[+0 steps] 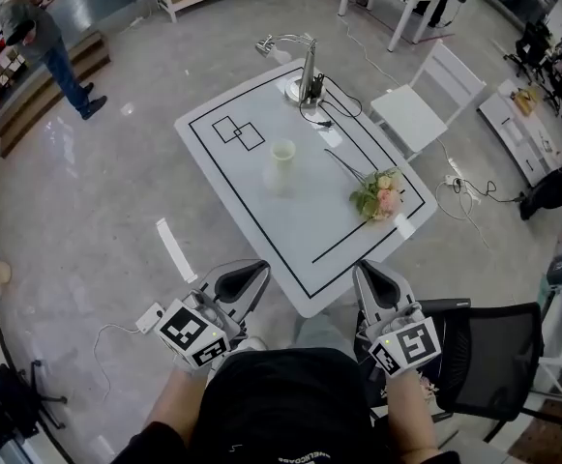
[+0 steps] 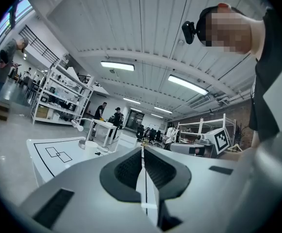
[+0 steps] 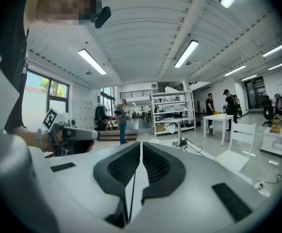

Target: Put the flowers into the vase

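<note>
A cream vase [image 1: 282, 159] stands upright near the middle of the white table [image 1: 251, 206]. A bunch of pink and pale flowers [image 1: 381, 197] lies near the table's right edge, its stem pointing toward the vase. Both grippers are held off the table, just in front of its near corner. My left gripper [image 1: 252, 275] is shut with nothing between its jaws, seen also in the left gripper view [image 2: 141, 152]. My right gripper [image 1: 370, 273] is shut and empty too, its pads [image 3: 153, 163] meeting along the middle line.
A desk lamp [image 1: 306, 70] with a cable stands at the table's far corner. A white chair [image 1: 424, 101] is beyond the right side, a black chair [image 1: 488, 356] beside me. A person [image 1: 43, 41] stands far left. Shelving [image 3: 171, 111] lines the back of the room.
</note>
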The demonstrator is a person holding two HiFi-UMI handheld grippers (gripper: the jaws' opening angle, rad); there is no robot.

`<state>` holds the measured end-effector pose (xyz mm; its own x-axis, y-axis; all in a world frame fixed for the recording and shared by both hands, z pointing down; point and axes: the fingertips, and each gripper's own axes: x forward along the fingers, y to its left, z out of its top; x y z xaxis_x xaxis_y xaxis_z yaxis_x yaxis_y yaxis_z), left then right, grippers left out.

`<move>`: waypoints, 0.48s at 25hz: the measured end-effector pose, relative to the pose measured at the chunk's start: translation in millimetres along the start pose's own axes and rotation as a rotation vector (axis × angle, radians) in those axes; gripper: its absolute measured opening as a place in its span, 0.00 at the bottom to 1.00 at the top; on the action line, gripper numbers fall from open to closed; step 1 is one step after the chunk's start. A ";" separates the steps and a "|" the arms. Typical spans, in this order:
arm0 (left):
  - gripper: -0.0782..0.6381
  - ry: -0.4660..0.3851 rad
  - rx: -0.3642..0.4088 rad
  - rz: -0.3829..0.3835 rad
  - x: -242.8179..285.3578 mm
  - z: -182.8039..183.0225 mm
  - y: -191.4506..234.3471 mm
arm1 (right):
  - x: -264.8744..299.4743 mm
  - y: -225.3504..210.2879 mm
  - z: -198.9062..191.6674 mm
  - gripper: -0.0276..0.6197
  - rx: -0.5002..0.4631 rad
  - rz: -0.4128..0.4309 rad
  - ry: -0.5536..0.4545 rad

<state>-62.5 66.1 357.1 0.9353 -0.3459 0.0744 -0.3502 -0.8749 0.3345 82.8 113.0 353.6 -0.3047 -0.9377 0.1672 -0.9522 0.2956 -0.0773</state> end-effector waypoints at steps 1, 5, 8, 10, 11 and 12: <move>0.11 0.004 0.000 0.003 7.7 0.1 1.6 | 3.2 -6.9 0.2 0.05 -0.004 0.006 0.002; 0.11 0.015 -0.001 0.038 38.1 1.5 10.8 | 17.0 -38.7 0.5 0.05 0.021 0.041 0.009; 0.11 0.017 -0.010 0.065 62.3 6.8 16.0 | 26.2 -66.0 1.5 0.05 0.039 0.065 0.021; 0.11 0.021 -0.010 0.084 80.0 8.7 18.0 | 33.4 -85.0 1.9 0.05 0.053 0.082 0.028; 0.11 0.024 -0.010 0.095 88.3 8.3 19.2 | 37.5 -93.7 1.4 0.05 0.060 0.093 0.032; 0.11 0.025 -0.009 0.107 96.1 7.7 20.2 | 41.3 -101.9 0.9 0.05 0.067 0.104 0.034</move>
<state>19.9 12.6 363.8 0.8935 -0.4287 0.1333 -0.4479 -0.8303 0.3317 167.3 43.9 367.6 -0.4037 -0.8954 0.1880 -0.9119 0.3772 -0.1616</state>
